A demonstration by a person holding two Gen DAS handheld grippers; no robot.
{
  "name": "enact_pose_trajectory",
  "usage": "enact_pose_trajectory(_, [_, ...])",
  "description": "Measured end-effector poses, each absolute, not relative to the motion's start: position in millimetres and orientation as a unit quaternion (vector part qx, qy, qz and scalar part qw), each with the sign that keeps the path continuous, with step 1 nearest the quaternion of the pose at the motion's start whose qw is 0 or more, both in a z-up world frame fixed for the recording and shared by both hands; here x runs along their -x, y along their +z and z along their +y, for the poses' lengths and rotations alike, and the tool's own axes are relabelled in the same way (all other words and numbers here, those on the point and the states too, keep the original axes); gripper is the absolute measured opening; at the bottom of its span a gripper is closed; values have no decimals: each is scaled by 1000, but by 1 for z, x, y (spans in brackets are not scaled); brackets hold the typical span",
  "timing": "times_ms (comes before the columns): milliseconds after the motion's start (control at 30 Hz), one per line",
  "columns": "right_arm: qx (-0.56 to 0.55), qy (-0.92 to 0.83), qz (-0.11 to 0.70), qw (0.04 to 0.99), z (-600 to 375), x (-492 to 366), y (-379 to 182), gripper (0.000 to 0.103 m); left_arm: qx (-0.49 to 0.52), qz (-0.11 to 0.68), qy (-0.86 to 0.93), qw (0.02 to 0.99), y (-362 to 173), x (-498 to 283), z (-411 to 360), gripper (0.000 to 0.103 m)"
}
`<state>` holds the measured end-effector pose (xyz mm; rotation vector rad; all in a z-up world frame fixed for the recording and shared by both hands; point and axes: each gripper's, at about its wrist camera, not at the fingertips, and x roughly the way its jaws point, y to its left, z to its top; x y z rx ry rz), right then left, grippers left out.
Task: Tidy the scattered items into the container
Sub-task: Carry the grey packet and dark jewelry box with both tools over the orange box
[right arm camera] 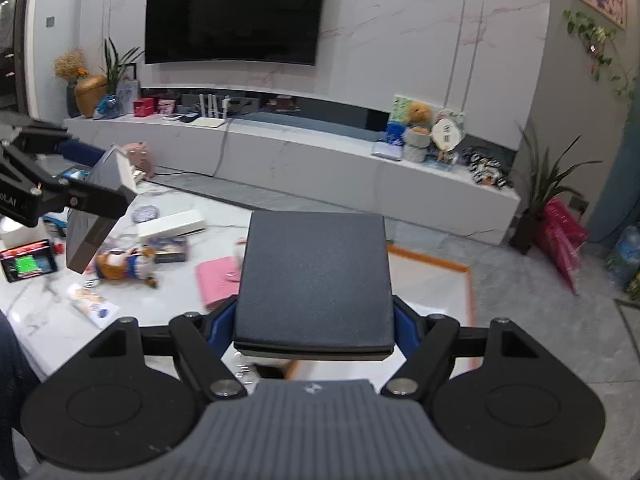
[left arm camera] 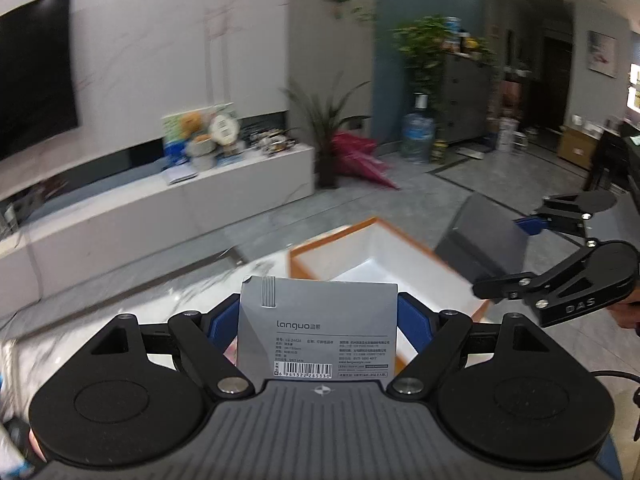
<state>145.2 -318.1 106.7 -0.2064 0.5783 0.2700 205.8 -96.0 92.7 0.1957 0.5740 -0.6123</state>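
Grey pad (left arm camera: pixel 316 328) is pinched in left gripper (left arm camera: pixel 318 322), dark book (right arm camera: pixel 314 280) in right gripper (right arm camera: pixel 314 324), w/ orange box (left arm camera: pixel 384 260) just ahead to drop both in.

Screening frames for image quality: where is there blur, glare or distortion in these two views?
Left wrist view: background plants and TV cabinet smeared by motion blur, yet the grey box in the left gripper reads sharp; fisheye bends the walls. Right wrist view: the dark notebook is crisp, table clutter slightly blurred, ceiling lights glint on the wall.
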Motion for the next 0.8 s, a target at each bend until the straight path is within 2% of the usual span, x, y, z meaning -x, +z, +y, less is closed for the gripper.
enact_pose_trajectory(233, [106,101,278,949,-350,-157,113,78,-117,273,-332,895,91,-220,-145,95])
enact_pose_trajectory(800, [132,61,300,943,-401,-194,95,78,-132,302,-378,865,41,-255,-209,95])
